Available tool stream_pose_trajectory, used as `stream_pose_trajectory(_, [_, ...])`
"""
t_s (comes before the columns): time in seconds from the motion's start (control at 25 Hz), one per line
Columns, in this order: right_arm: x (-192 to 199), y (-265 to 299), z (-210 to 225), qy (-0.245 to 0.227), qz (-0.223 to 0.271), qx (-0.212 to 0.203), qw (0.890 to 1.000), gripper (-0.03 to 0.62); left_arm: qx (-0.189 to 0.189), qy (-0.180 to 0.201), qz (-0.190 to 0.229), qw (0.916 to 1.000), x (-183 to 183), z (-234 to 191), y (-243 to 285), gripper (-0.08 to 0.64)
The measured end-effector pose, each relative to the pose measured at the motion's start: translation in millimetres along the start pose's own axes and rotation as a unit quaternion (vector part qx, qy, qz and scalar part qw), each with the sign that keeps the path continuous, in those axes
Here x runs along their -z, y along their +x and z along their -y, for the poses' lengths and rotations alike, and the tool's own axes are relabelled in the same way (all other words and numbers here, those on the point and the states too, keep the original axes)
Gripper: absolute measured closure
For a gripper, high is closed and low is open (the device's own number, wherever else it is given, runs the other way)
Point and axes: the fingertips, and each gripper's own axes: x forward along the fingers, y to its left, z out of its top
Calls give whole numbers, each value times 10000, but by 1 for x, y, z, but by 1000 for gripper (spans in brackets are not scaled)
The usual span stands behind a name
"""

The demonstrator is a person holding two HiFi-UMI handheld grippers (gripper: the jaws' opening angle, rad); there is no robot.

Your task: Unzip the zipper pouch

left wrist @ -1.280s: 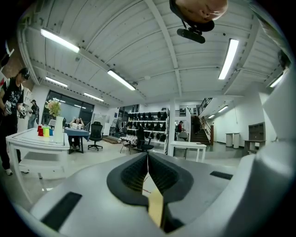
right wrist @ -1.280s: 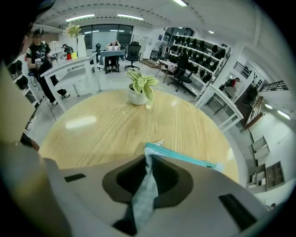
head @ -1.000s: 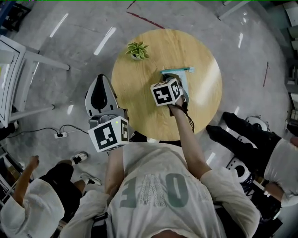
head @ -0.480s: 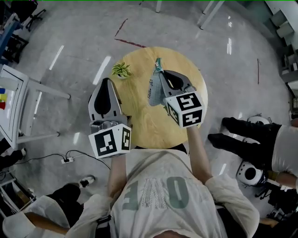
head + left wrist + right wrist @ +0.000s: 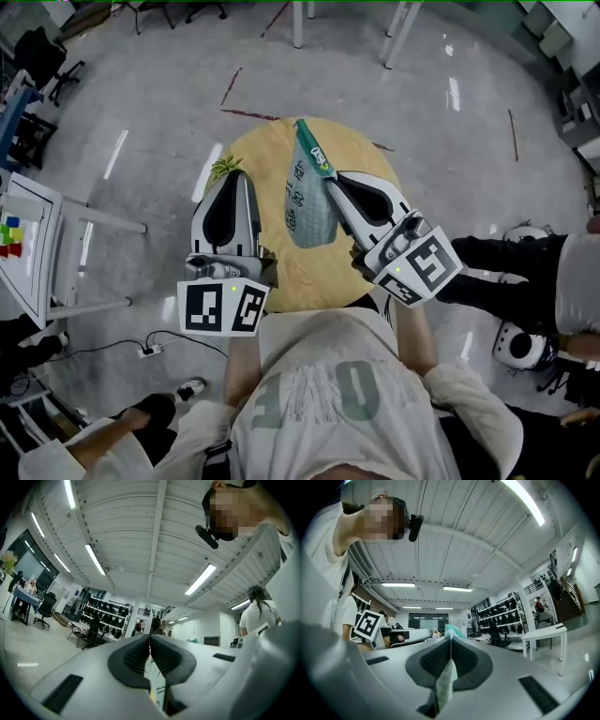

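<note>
A grey-green zipper pouch (image 5: 307, 211) with a teal top edge and black print hangs in the air above the round wooden table (image 5: 272, 150). My right gripper (image 5: 330, 178) is shut on its upper edge; in the right gripper view the pale green fabric (image 5: 445, 681) sits pinched between the pads. My left gripper (image 5: 239, 173) is shut and stands to the left of the pouch, apart from it in the head view. In the left gripper view a sliver of the printed pouch (image 5: 158, 691) shows through the slot below the closed pads. Both grippers point upward.
A small potted plant (image 5: 223, 169) stands at the table's left edge, just beside the left gripper. A seated person's dark legs (image 5: 506, 267) are close on the right. A white desk frame (image 5: 84, 225) is on the left, and a cable with a power strip (image 5: 150, 349) lies on the floor.
The right gripper has lifted the pouch off the table and carried it up and to the right. The left gripper has risen and moved in beside it.
</note>
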Motion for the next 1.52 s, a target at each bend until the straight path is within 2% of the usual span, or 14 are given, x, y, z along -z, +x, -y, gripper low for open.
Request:
stream_pose_trajectory(0.2, [-2, -10, -13, 5, 78, -241, 9997, 559, 118, -220, 44, 9997, 2, 8, -1, 532])
stream_pose_trajectory(0.28, [-1, -12, -19, -74, 69, -364, 9993, 560, 514, -312, 110, 9981, -1, 19, -3, 532])
stream_pose_trajectory(0.36, [-3, -14, -26, -177, 66, -528, 9984, 559, 1180, -633, 122, 9909, -8, 33, -1, 506])
stream_pose_trajectory(0.4, [-5, -15, -28, -230, 71, -618, 9978, 560, 1568, -964, 86, 9829, -11, 40, 2, 477])
stream_pose_trajectory(0.44, [-8, -16, -30, -276, 73, -714, 9970, 559, 1979, -1378, 22, 9705, -14, 45, 5, 422])
stream_pose_trajectory(0.56, [-17, -19, -34, -424, 19, -1038, 9937, 559, 3085, -2468, -219, 9184, -22, 63, 11, 370])
stream_pose_trajectory(0.64, [-25, -21, -40, -603, 28, -1253, 9903, 559, 3579, -2817, -380, 8895, -24, 75, 9, 363])
stream_pose_trajectory(0.72, [-31, -23, -48, -849, 19, -1443, 9859, 559, 3892, -3090, -568, 8660, -23, 82, 5, 362])
stream_pose_trajectory(0.84, [-30, -23, -59, -1291, -211, -1662, 9774, 558, 4185, -3390, -802, 8387, -22, 87, -3, 362])
stream_pose_trajectory(0.96, [-26, -25, -65, -1509, -425, -1851, 9701, 560, 4353, -3547, -1082, 8204, -17, 91, -7, 362])
stream_pose_trajectory(1.08, [-17, -26, -70, -1602, -571, -1880, 9673, 558, 4443, -3816, -1127, 8027, -16, 91, -13, 367])
stream_pose_trajectory(1.16, [-12, -25, -73, -1584, -617, -1853, 9679, 559, 4467, -3939, -1062, 7963, -17, 87, -18, 370])
stream_pose_trajectory(1.32, [-11, -22, -72, -1621, -608, -1779, 9687, 558, 4452, -4085, -1026, 7902, -17, 80, -22, 422])
stream_pose_trajectory(1.52, [-10, -20, -71, -1640, -616, -1736, 9691, 558, 4463, -4050, -1039, 7912, -14, 82, -24, 465])
